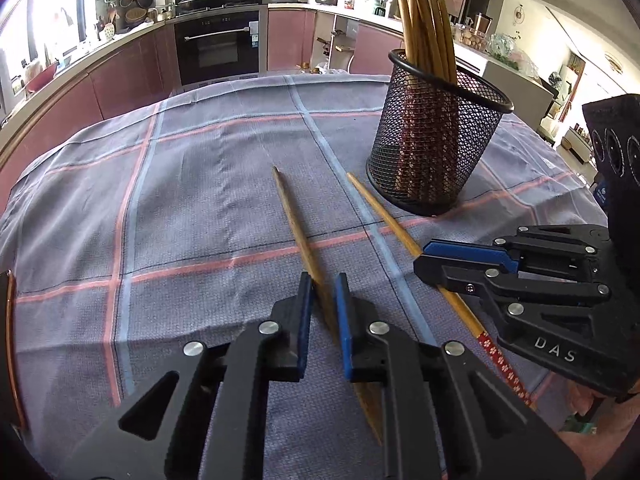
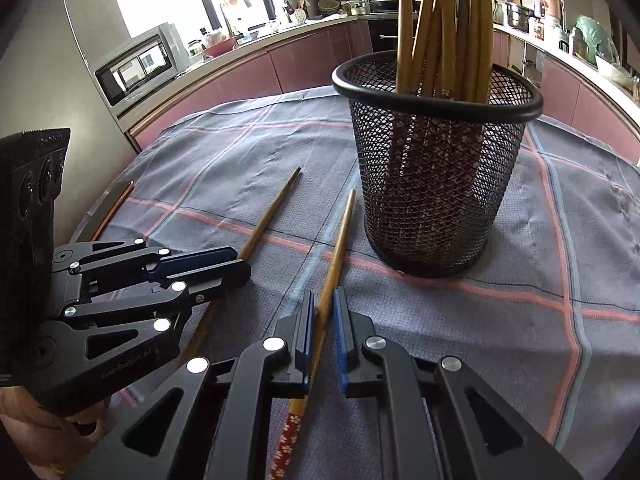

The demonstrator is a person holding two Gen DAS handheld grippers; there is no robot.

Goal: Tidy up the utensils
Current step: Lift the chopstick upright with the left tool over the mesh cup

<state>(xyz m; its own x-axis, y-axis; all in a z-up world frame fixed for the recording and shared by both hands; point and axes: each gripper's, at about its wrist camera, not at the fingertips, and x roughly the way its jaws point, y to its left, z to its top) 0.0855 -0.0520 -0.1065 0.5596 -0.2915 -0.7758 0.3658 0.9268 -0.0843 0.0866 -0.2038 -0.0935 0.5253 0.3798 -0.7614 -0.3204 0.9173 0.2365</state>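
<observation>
Two wooden chopsticks lie on the checked tablecloth (image 1: pixel 180 200) in front of a black mesh cup (image 1: pixel 436 140) (image 2: pixel 436 168) holding several chopsticks (image 1: pixel 424 12). My left gripper (image 1: pixel 323 284) is shut on the plain chopstick (image 1: pixel 296 220), its blue pads pressed to both sides of the shaft. It also shows in the right wrist view as the left gripper (image 2: pixel 240 260) on that chopstick (image 2: pixel 272 216). My right gripper (image 2: pixel 324 298) is shut on the other chopstick (image 2: pixel 340 240), whose near end is red with white flowers (image 2: pixel 288 432). Both sticks point towards the cup.
The cup stands upright on the cloth, just beyond the chopstick tips. A flat copper-edged object (image 2: pixel 116 204) lies at the table's left edge. Behind the table run maroon kitchen cabinets (image 1: pixel 128 80), an oven (image 1: pixel 218 48) and a microwave (image 2: pixel 140 64).
</observation>
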